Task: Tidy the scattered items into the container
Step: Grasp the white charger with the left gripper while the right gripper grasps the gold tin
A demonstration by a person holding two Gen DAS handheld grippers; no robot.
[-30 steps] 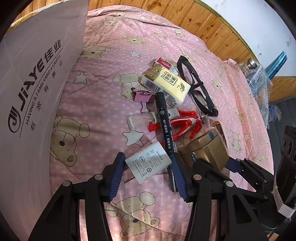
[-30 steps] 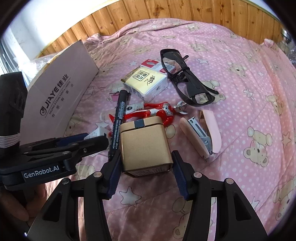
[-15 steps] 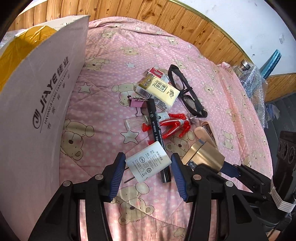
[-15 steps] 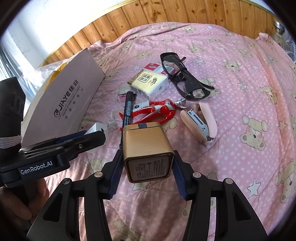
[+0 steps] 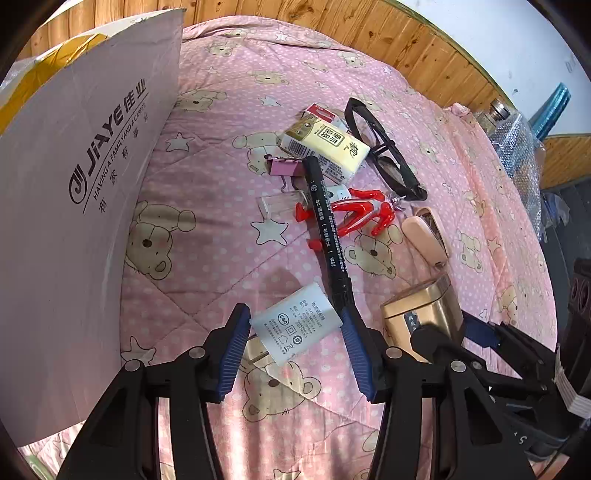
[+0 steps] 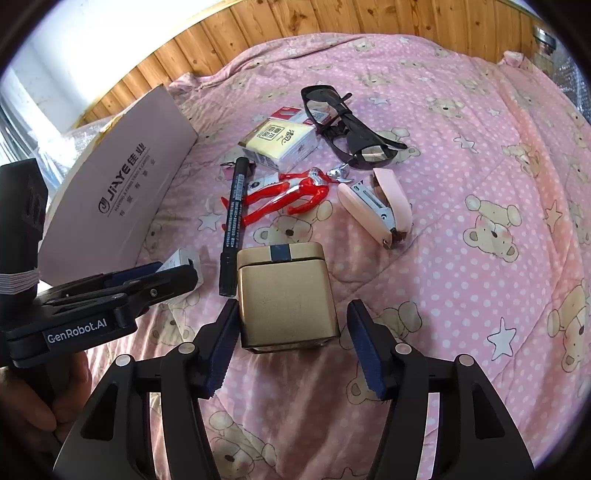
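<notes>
A white charger (image 5: pixel 293 326) sits between the blue pads of my left gripper (image 5: pixel 295 339), which is shut on it just above the quilt. The gold tin (image 6: pixel 286 295) lies on the pink quilt between the fingers of my right gripper (image 6: pixel 290 343). That gripper is open, with a strip of quilt showing by its right pad. The cardboard box (image 5: pixel 85 192) printed JIAYE stands at the left. Scattered beyond are a black marker (image 5: pixel 325 229), a red toy figure (image 5: pixel 360 216), a pink stapler (image 6: pixel 376 206), black glasses (image 6: pixel 343 125), a tissue pack (image 5: pixel 325 146) and a pink binder clip (image 5: pixel 282 168).
A small clear bottle (image 5: pixel 279 203) lies by the marker. Wooden panelling (image 6: pixel 332 22) lines the far side of the bed. Bubble-wrapped things (image 5: pixel 517 144) stand at the far right. A person's hand (image 6: pixel 33 398) grips the left gripper's handle.
My right gripper raised the gold tin, then lowered it to the quilt and its fingers spread slightly off it. My left gripper kept hold of the charger and drew back a little.
</notes>
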